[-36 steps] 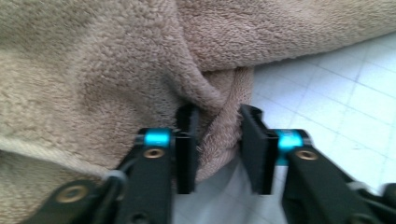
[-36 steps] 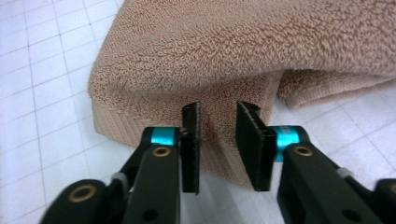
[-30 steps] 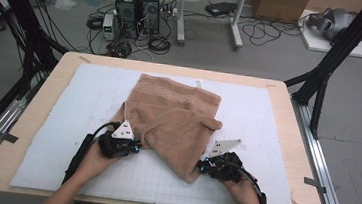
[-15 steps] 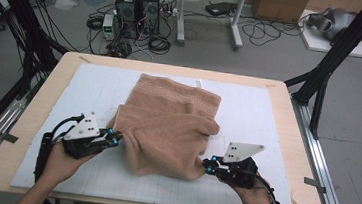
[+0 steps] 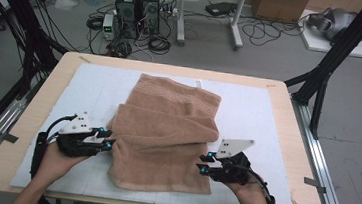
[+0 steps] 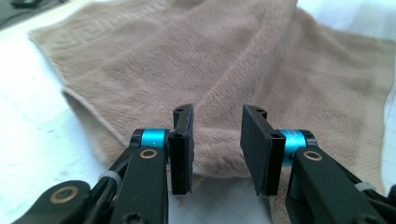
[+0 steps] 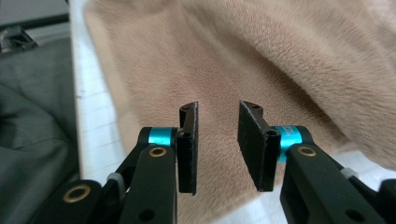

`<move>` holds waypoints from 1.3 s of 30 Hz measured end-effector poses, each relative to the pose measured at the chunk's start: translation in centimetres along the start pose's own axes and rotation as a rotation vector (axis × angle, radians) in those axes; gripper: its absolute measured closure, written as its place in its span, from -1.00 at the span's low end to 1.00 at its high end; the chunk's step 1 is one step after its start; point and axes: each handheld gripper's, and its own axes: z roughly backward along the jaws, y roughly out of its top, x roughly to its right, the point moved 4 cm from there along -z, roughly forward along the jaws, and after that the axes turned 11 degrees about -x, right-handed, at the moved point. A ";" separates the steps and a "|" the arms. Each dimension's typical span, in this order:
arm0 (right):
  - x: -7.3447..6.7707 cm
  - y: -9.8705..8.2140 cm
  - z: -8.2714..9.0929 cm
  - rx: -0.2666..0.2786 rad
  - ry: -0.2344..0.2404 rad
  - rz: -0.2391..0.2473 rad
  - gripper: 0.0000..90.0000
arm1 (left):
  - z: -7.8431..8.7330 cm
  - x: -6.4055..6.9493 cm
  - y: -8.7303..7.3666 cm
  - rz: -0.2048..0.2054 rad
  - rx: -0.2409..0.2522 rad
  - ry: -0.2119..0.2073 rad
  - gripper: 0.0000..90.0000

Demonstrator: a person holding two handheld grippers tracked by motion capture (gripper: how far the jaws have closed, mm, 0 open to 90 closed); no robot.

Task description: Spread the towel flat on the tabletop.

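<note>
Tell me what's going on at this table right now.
A person is folding a tan towel on a white mat. The left hand-held gripper and right hand-held gripper sit at the towel's side edges; their jaws have just been opening, with nothing between them. The towel lies folded over itself.

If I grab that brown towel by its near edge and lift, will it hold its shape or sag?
The brown towel will probably sag: it lies in soft, rounded folds with no crisp crease. Its thick pile, seen in the left gripper view, suggests the pads will hold it without slipping. Folded layers look loose, so lifting one edge may pull them apart.
</note>
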 end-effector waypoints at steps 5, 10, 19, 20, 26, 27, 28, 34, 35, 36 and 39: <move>1.2 -0.4 -3.3 -0.074 0.007 -0.016 0.38 | -3.1 0.2 -0.7 -0.006 -0.083 -0.035 0.39; 2.1 -1.2 -5.4 -0.112 0.003 -0.059 0.39 | -5.4 0.6 -0.4 -0.034 -0.146 -0.046 0.37; 1.7 -1.2 -5.1 -0.104 0.034 -0.045 0.89 | -4.7 1.0 -0.4 -0.063 -0.150 0.002 0.96; 1.5 -1.2 -4.9 -0.097 0.044 -0.046 0.89 | -4.3 1.2 -0.4 -0.067 -0.138 0.001 0.98; -0.2 -1.7 -2.6 -0.045 0.065 -0.040 0.89 | -2.2 1.8 -0.8 -0.087 -0.095 0.009 0.98; -0.6 -1.7 -2.2 -0.037 0.067 -0.031 0.89 | -1.9 1.9 -0.8 -0.086 -0.088 0.009 0.98; -1.0 -1.7 -1.7 -0.028 0.068 -0.022 0.89 | -1.5 2.1 -0.9 -0.085 -0.076 0.009 0.99; -2.9 -1.2 0.6 -0.022 0.072 0.026 0.60 | 0.4 2.9 -1.2 -0.086 -0.030 0.002 0.80; -2.8 -1.1 0.7 -0.033 0.046 0.028 0.54 | 0.3 2.9 -1.3 -0.084 -0.031 -0.011 0.71; -2.6 -0.9 0.7 -0.043 0.029 0.033 0.51 | 0.0 2.8 -1.3 -0.081 -0.038 -0.020 0.64; -1.2 -0.9 0.2 -0.050 0.004 0.005 0.50 | -1.3 2.4 -1.3 -0.064 -0.063 -0.053 0.45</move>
